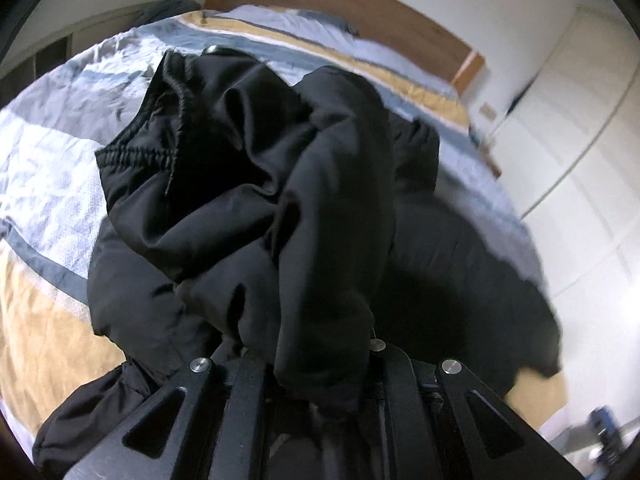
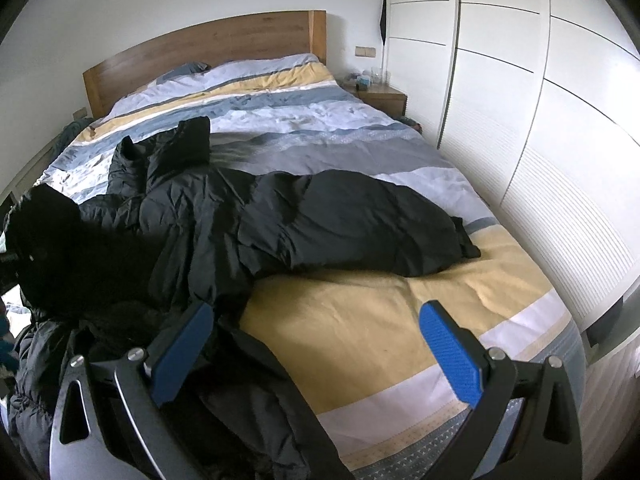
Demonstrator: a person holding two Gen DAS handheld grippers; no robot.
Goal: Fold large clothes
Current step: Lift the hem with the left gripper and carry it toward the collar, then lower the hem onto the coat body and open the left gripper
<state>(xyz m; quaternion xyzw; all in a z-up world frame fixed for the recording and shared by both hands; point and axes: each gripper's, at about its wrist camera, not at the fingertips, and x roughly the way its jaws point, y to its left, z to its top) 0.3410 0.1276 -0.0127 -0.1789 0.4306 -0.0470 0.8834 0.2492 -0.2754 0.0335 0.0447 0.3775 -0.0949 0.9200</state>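
A black puffer jacket (image 2: 320,216) lies spread across the striped bed cover (image 2: 360,320), one end hanging off the bed's near left side. In the left wrist view my left gripper (image 1: 320,376) is shut on a bunched fold of the jacket (image 1: 280,200), which drapes over the fingers and hides them. An elastic cuff (image 1: 160,152) shows at the upper left of that bundle. My right gripper (image 2: 316,344) is open and empty, blue pads (image 2: 452,356) wide apart, above the yellow stripe at the near edge of the bed.
A wooden headboard (image 2: 208,48) stands at the far end. A nightstand (image 2: 384,96) with small items is at the far right. White wardrobe doors (image 2: 540,120) run along the right side, close to the bed.
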